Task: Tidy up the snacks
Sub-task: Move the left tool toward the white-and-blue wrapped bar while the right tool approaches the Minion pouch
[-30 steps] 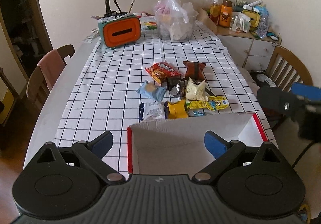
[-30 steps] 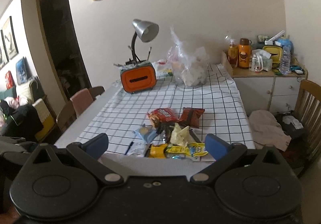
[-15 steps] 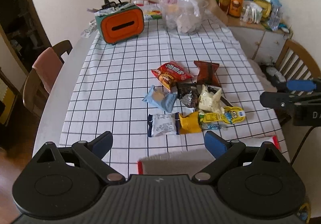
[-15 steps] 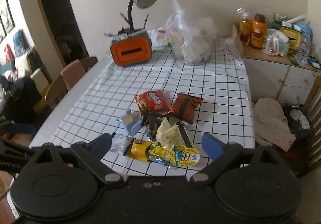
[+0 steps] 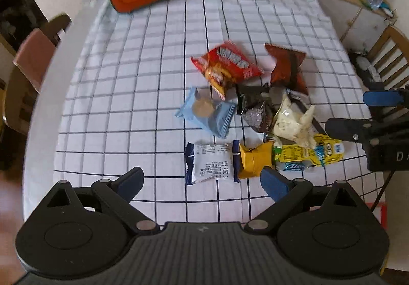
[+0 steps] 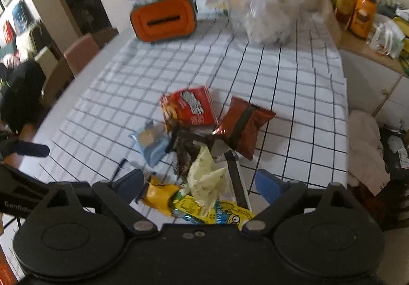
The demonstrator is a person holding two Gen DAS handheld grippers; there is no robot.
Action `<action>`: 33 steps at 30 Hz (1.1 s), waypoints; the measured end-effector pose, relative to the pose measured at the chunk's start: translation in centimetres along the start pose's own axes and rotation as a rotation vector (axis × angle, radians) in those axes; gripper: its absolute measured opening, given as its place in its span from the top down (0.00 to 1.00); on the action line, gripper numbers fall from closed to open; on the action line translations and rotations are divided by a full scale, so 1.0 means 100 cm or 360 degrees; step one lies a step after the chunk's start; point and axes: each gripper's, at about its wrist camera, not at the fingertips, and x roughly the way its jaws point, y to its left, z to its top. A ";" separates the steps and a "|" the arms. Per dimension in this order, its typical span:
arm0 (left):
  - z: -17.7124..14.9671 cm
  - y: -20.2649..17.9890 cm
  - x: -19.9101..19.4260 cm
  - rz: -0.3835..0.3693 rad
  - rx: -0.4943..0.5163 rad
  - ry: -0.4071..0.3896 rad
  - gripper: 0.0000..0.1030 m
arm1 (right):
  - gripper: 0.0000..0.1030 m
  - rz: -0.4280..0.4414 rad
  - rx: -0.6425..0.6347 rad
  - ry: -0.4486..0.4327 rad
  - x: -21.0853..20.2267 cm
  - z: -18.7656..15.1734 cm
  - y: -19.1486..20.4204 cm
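Snacks heaped at mid-frame on the checked surface (image 5: pixel 143 96), both grippers held above with nothing grasped.

The fingers of the left gripper (image 5: pixel 202 181) and the right gripper (image 6: pixel 198 184) are spread apart and empty, apparently poised for a first pick. The pile is loosely overlapped, from the red chip bag (image 5: pixel 226 65) and brown bag (image 5: pixel 287 69) at the far edge to the blue packet (image 5: pixel 207 112), white wrapper (image 5: pixel 211 163) and yellow pouch (image 5: pixel 254 159) nearest the lower frame.
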 end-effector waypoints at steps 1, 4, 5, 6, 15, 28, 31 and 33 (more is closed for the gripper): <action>0.003 0.000 0.008 -0.0013 0.0003 0.0035 0.05 | 0.15 0.0002 -0.0010 0.0029 0.007 0.001 -0.001; 0.010 0.001 0.030 -0.0015 -0.0006 0.0112 0.04 | 0.19 0.0037 -0.0046 0.0104 0.027 0.005 -0.005; 0.012 0.001 0.037 -0.0018 -0.0004 0.0134 0.05 | 0.19 0.0035 -0.0062 0.0122 0.033 0.006 -0.005; 0.014 0.001 0.043 -0.0022 -0.0007 0.0159 0.05 | 0.19 0.0036 -0.0080 0.0139 0.038 0.007 -0.006; 0.023 0.005 0.094 -0.0037 -0.0022 0.0358 0.05 | 0.25 0.0029 -0.0307 0.0237 0.077 0.012 0.002; 0.027 0.016 0.129 -0.0107 -0.0101 0.0453 0.05 | 0.34 0.0054 -0.0436 0.0302 0.102 0.008 0.008; 0.025 0.017 0.134 -0.0117 -0.0095 0.0462 0.05 | 0.37 0.0052 -0.0453 0.0307 0.105 0.006 0.008; 0.023 0.018 0.135 -0.0116 -0.0090 0.0452 0.05 | 0.40 0.0048 -0.0449 0.0310 0.107 0.005 0.007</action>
